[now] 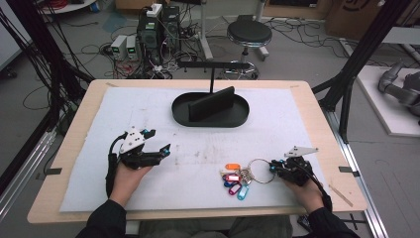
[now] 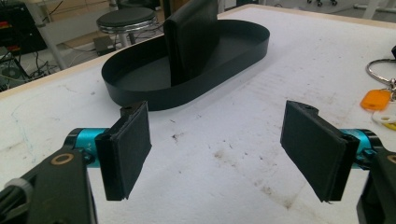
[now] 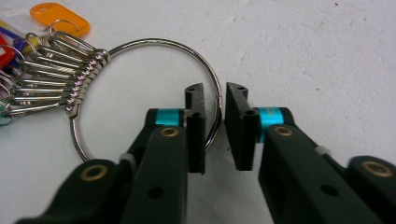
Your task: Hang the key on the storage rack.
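steel wire, thin and stiff, forms the ring [image 3: 144, 84] that lies flat on the white mat [image 1: 198, 163] near the counter's [image 1: 64, 148] front right corner, with a fan of plastic tags [image 1: 235, 181] strung on it by small loops. the right gripper [image 3: 215, 130] straddles the ring's near arc, its fingers [image 3: 196, 126] drawn almost together with the wire in the narrow gap between them; the right gripper view suggests a pinch, though a sliver of daylight on one side leaves it unclear whether both pads press. the left gripper [image 2: 215, 154] hovers over bare mat well apart from the ring, its fingers [image 2: 126, 149] spread wide and holding nothing, with the black tray [image 2: 140, 88] and the upright black stand [image 2: 191, 37] in it beyond. the bunch looks light, but lopsided: the tags hang on the far side of the ring, so on a lift it will likely swing and hang tags-down from the pinch. polished round wire is slippery against flat pads and may roll or slide through them. the bare arc opposite the tags, where the fingers now sit, seems the best hold, taken squarely across the wire. the tags themselves are a poorer grip, loose and free to pivot.
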### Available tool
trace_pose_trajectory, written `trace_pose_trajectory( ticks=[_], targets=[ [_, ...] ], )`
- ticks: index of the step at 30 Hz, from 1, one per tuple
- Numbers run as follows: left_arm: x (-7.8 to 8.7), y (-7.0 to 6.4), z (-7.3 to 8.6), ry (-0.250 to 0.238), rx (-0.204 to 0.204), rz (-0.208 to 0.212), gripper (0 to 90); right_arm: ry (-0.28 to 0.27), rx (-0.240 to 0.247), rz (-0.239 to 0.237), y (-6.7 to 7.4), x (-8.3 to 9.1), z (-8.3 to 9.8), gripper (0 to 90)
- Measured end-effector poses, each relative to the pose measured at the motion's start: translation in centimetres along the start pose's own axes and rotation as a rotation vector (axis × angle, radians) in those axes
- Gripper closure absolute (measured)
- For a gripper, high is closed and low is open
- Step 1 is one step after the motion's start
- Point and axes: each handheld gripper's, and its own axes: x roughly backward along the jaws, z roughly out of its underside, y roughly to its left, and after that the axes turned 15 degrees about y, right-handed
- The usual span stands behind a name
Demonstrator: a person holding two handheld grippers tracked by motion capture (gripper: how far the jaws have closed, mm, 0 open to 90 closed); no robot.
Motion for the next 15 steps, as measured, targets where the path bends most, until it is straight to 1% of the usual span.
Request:
trace_pose_trajectory(
  ticks=[2,4,5,7,8,11,15],
  targets=[
    [0.0,0.0,0.0,0.000,0.000,-0.001,24.3,-0.002,-0.006,-0.007,-0.1,0.0,0.0,87.2],
    [0.0,0.0,0.0,0.000,0.002,-0.002,24.3,-0.001,-0.015,-0.023,-0.3,0.0,-0.1,87.9],
    [0.1,0.0,0.1,0.002,0.000,-0.004,24.3,-0.003,-0.018,-0.023,-0.3,0.0,-0.1,88.0],
    [0.1,0.0,0.1,0.001,0.003,-0.005,24.3,-0.022,-0.025,-0.027,-0.4,0.1,-0.2,88.0],
    [0.2,0.0,0.1,0.000,0.004,-0.007,24.3,-0.037,-0.031,-0.029,-0.5,0.3,-0.3,88.0],
    [0.3,0.0,0.2,0.001,0.005,-0.010,24.4,-0.107,-0.056,-0.054,-0.8,0.9,-0.4,88.0],
    [0.4,0.1,0.4,0.002,0.008,-0.015,24.3,-0.164,-0.062,-0.080,-0.8,1.3,-0.6,88.0]
  ],
)
